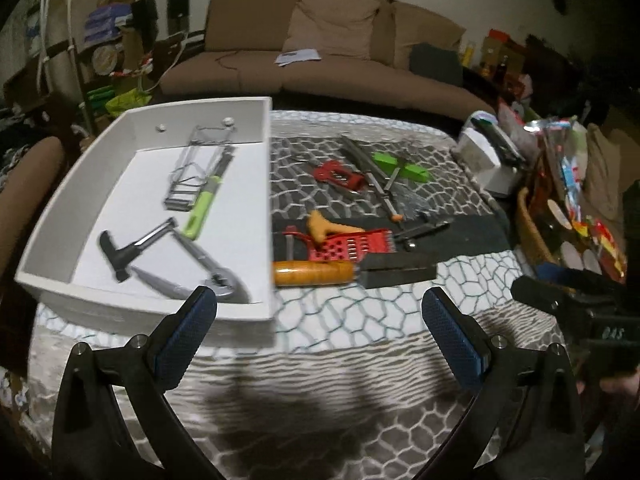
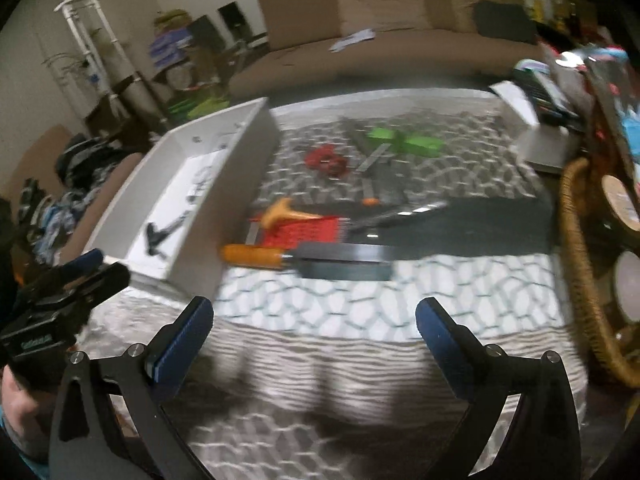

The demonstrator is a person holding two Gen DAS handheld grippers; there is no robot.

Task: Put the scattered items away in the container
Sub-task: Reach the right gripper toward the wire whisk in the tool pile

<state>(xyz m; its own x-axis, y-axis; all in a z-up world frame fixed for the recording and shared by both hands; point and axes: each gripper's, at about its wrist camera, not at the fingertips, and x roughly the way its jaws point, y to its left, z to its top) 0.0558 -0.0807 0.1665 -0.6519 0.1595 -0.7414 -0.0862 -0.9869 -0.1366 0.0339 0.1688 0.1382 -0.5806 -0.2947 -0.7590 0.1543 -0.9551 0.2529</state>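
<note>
A white box [image 1: 269,200] [image 2: 236,184] stands at the left of the patterned table and holds a wire masher, a green-handled peeler [image 1: 202,204], a black-handled tool [image 1: 132,246] and a metal spoon. Right of it lie an orange-handled cleaver [image 1: 352,272] [image 2: 308,260], a red grater [image 1: 348,246] [image 2: 308,232], a tan handle, a red opener [image 1: 340,176] and green-handled tools [image 1: 400,166] [image 2: 404,142]. My left gripper [image 1: 320,320] hangs open and empty over the table's near side, by the box's front corner. My right gripper [image 2: 314,320] is open and empty just short of the cleaver.
A wicker basket [image 2: 580,280] [image 1: 532,236] full of packets crowds the right edge. A white appliance [image 1: 492,160] stands at the back right. A brown sofa [image 1: 320,40] runs behind the table. Each gripper appears at the edge of the other's view, held by a hand [image 2: 16,408].
</note>
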